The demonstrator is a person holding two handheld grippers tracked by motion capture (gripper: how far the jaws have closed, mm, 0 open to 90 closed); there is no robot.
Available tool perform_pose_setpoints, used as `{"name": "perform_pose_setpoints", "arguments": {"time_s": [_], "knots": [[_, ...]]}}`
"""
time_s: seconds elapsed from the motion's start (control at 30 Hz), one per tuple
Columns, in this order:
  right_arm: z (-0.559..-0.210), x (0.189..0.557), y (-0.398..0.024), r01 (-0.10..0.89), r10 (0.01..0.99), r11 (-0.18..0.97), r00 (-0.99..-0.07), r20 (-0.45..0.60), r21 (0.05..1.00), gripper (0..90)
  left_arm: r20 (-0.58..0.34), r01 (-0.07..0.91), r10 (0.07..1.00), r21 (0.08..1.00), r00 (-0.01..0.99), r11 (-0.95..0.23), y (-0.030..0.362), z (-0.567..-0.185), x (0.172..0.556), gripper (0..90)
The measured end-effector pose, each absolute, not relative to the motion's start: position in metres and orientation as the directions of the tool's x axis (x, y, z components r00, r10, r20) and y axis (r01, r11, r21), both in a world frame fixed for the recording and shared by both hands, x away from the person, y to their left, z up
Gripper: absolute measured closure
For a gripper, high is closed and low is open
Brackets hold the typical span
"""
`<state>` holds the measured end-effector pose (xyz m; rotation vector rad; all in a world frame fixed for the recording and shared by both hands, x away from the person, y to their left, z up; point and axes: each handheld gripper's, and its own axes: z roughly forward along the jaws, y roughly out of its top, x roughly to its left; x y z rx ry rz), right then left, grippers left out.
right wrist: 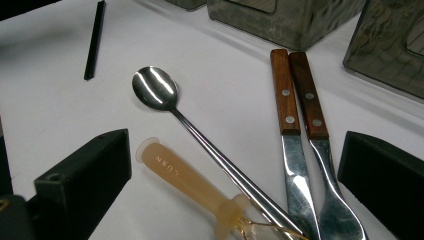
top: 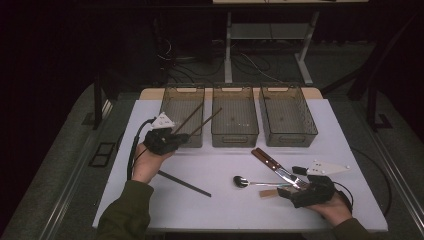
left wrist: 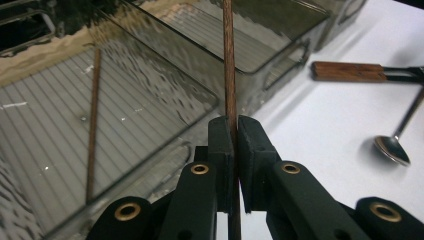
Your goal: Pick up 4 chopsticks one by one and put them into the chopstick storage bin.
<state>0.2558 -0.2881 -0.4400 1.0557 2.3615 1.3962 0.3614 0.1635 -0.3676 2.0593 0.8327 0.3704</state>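
The brown chopstick (left wrist: 229, 60) is clamped between the closed jaws of the left claw (top: 172, 138). In the high view it runs up and to the right from the claw, above the near rim of the left bin (top: 171, 97). A second brown chopstick (left wrist: 92, 125) lies inside that bin, leaning lengthwise along its ribbed floor.

The left bin is the first of three clear bins in a row at the far side of the white counter (top: 225, 205); the middle bin (top: 252, 112) and the right bin (top: 310, 117) stand beside it.

A black chopstick (top: 184, 183) lies flat on the counter, just beside the left hand (top: 145, 162).

The right claw (top: 289, 190) rests low over the counter with its jaws apart and nothing pressed between them. Between the jaws lie a long-handled metal spoon (right wrist: 155, 87), a translucent amber handle (right wrist: 185, 182), and two wooden-handled utensils (right wrist: 295, 95) set side by side, touching. The spoon's shaft crosses over the amber handle.
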Motion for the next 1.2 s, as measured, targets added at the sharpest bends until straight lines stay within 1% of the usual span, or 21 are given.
{"name": "perform_pose_setpoints", "arguments": {"time_s": [0.4,0.93,1.1,1.2], "knots": [[-0.44,0.256,-0.287,0.479,0.669,0.294,-0.721,0.179,0.827,0.5,-0.062,0.451,0.717,0.814,0.694,-0.367,0.169,-0.361,0.39,85.4],[-0.441,0.255,-0.287,0.482,0.667,0.295,-0.722,0.184,0.825,0.5,-0.045,0.479,0.773,0.808,0.633,-0.344,0.173,-0.35,0.435,85.4],[-0.44,0.256,-0.287,0.481,0.667,0.29,-0.722,0.185,0.828,0.5,-0.024,0.486,0.791,0.8,0.612,-0.351,0.174,-0.351,0.45,85.4],[-0.44,0.255,-0.287,0.482,0.665,0.29,-0.723,0.188,0.827,0.5,-0.037,0.501,0.804,0.798,0.594,-0.334,0.173,-0.354,0.456,85.4]]}}
